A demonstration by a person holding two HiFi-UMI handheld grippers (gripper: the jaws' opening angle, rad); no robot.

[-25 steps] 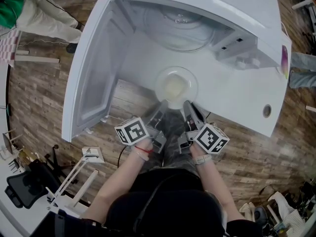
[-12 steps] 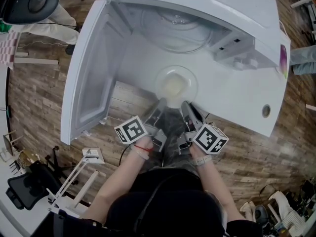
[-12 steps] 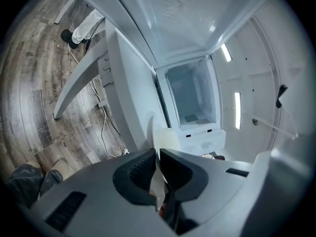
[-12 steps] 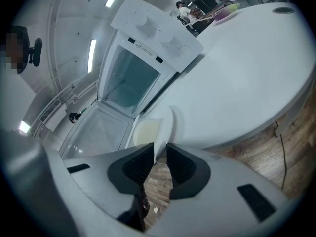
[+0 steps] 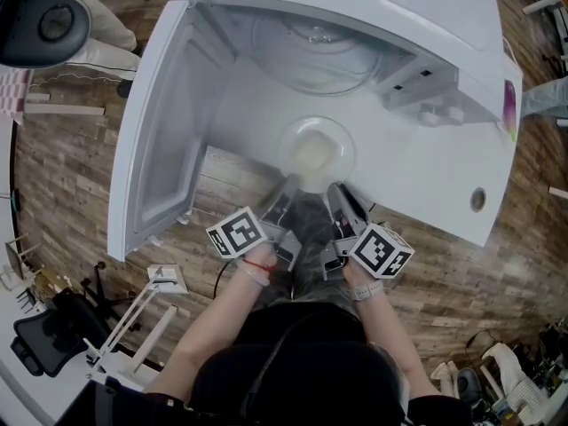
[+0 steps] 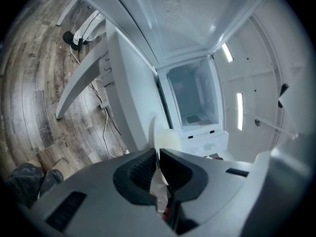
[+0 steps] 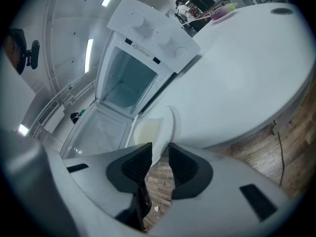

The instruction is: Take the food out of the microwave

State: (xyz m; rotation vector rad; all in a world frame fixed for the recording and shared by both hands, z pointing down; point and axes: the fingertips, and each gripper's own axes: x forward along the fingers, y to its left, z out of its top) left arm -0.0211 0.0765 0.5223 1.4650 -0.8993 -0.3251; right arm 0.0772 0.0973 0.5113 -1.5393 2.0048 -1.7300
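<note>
Food point(image 5: 312, 158) sits in the dish point(image 5: 289, 143) by the microwave point(image 5: 355, 7). Your left gripper point(image 5: 287, 185) pinches its rim. Your right gripper point(image 5: 337, 190) has just been opening, rim loose between its jaws.

Wht microwave point(image 5: 399, 7), wht bowl point(image 5: 287, 147), pale-yellow food point(image 5: 315, 158), wood-grain floor point(image 5: 71, 167).

head view looks steeply down; gripper views look close along their fingers point(image 6: 138, 172); all share the bowl point(image 5: 317, 153).

Food bowl point(image 5: 316, 153) outside open microwave point(image 5: 373, 7)
</note>
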